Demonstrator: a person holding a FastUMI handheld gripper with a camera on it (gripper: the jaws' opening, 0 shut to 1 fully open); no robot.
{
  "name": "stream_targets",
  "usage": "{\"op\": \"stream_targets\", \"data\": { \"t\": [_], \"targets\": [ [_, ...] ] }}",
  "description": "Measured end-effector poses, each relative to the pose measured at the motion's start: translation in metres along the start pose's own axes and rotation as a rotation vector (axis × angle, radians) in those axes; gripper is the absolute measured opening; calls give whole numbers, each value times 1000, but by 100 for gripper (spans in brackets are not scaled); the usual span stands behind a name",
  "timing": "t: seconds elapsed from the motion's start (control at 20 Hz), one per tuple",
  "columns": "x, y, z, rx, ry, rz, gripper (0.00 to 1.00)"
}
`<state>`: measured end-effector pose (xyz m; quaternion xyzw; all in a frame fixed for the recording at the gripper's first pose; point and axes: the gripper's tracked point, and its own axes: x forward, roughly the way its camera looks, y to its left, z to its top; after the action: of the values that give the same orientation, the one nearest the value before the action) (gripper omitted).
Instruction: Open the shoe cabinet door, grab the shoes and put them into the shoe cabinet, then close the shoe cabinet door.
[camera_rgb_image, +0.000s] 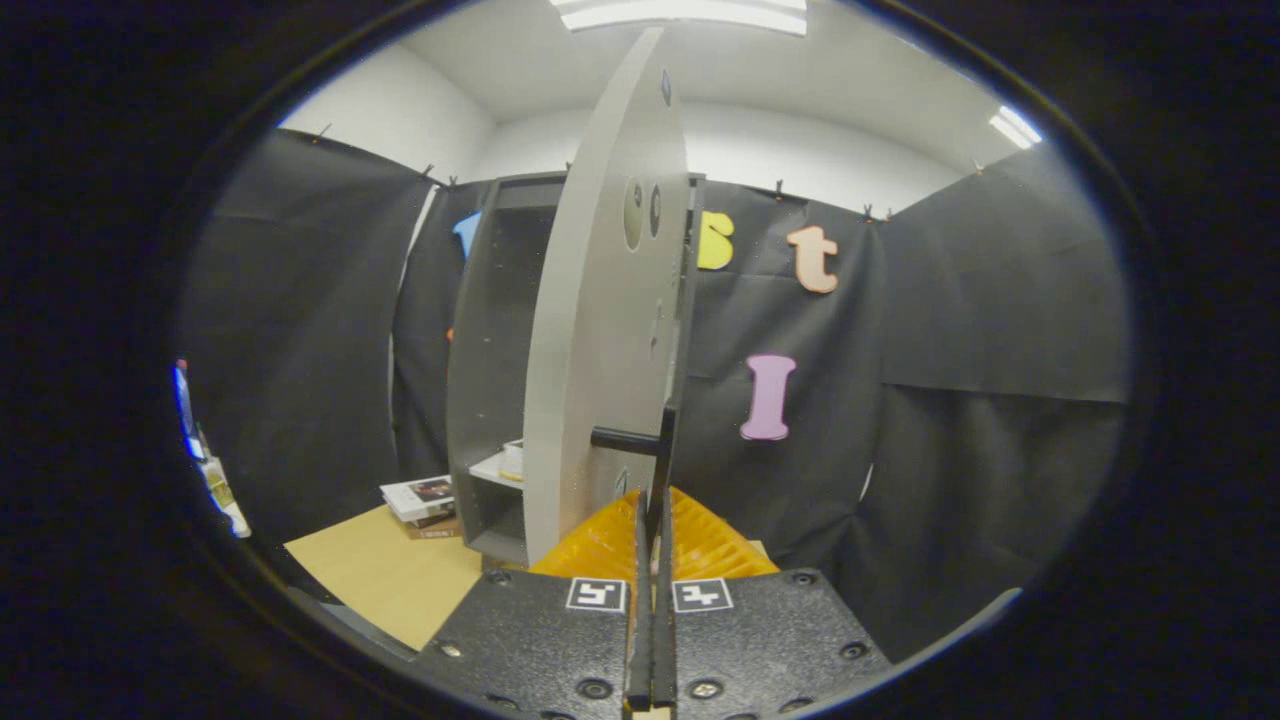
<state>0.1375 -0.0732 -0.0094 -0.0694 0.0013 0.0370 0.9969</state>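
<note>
Fingers of the gripper sit pressed together, pinching the near edge of the open cabinet door just below its dark handle; the shoe cabinet stands beyond, left.

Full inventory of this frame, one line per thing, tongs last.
shoe cabinet: one, grey, standing ahead of the tongs and to their left, interior open to view.
cabinet door: one, grey, swung open, seen nearly edge-on, just ahead of the tongs.
door handle: one, black bar on the door, just above the fingertips.
item on cabinet shelf: one, pale; too small to identify.
books: a short stack, white cover on top, left of the cabinet base.
surface under the cabinet: one, tan.
ceiling lights: two, white, overhead.
tongs: one pair, fingers closed together, tips at the door's edge below the handle; whether they pinch the door is unclear.
</note>
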Motion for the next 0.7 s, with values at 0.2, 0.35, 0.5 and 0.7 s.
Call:
{"op": "stream_targets", "data": {
  "t": [0.2,0.35,0.5,0.7],
  "targets": [
    [4,-6,-3,135,8,117,4],
    [5,-21,0,68,-5,64,4],
    [5,-17,-2,76,-5,59,4],
    [3,-17,-3,90,-6,51,4]
  ]
}}
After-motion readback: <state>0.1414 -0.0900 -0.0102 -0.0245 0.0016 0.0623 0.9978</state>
